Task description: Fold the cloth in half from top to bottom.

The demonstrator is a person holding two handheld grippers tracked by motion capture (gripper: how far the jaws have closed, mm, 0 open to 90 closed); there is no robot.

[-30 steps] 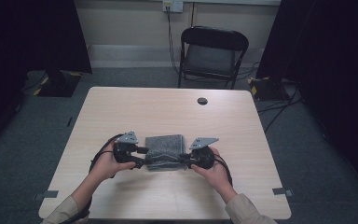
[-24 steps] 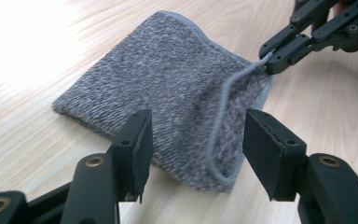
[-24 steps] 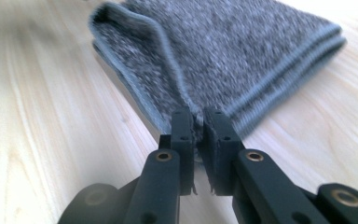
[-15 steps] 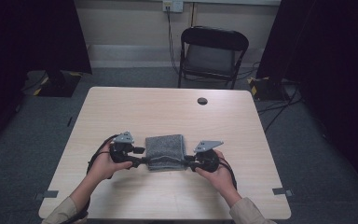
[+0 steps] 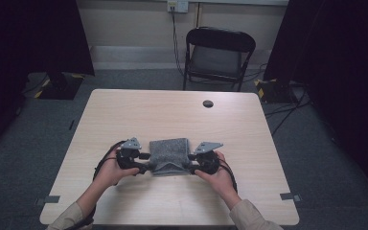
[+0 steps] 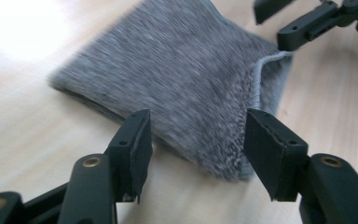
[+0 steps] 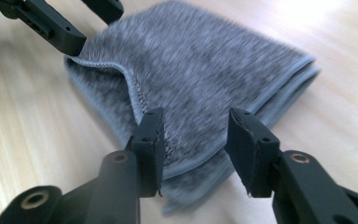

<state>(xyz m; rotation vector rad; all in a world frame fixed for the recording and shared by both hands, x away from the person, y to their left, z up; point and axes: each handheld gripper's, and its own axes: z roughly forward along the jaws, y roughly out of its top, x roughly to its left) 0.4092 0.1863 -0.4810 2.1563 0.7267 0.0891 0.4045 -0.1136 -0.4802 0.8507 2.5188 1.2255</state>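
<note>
Black folding chair (image 5: pixel 219 56), grey carpet (image 5: pixel 316 158)

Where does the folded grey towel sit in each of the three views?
High view: folded grey towel lies near the table's front, between the two grippers.
Left gripper view: towel spreads from centre upward, beyond the jaws.
Right gripper view: towel spreads across the centre.
Shared landmark: the towel's stitched hem.

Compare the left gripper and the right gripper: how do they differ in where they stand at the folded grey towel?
The left gripper stands at the towel's left near corner, the right gripper at its right near corner. The left faces a folded edge, the right stacked hemmed edges. Both are open, pads clear; the right's jaws have just been opening.
</note>
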